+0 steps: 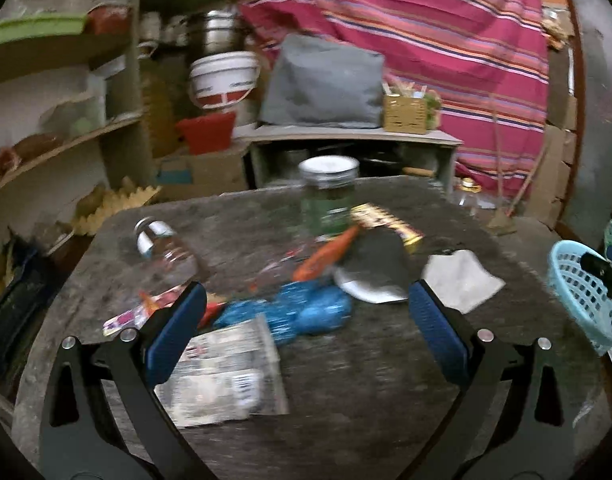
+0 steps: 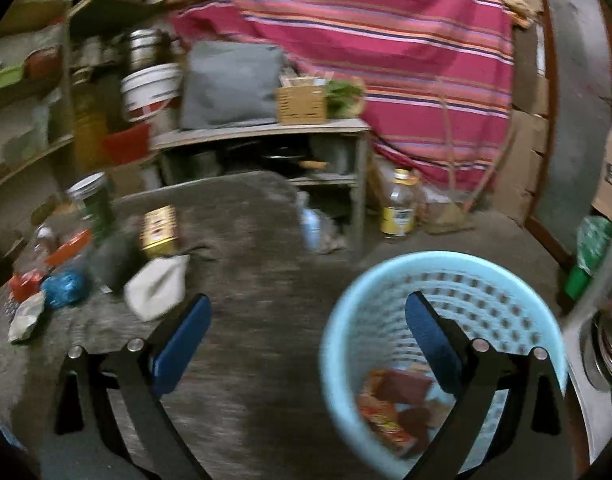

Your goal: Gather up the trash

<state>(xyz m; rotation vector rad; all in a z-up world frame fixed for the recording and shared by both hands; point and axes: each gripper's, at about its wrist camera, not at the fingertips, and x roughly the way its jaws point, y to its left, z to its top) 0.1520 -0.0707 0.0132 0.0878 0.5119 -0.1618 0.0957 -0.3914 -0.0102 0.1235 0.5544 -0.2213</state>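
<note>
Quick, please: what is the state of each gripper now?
Left gripper: open, holding nothing, above the table trash.
Right gripper: open, holding nothing, beside the blue basket.

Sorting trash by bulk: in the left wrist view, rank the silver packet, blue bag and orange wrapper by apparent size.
1. silver packet, though it lies nearest the camera
2. blue bag
3. orange wrapper

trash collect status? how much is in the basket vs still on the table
Early stage. Done: a few red and orange wrappers lie in the light blue basket. In hand: nothing; the left gripper and right gripper are both open and empty. Left on the table: blue plastic bag, clear printed packet, orange wrapper, white paper, gold packet, plastic bottle.
</note>
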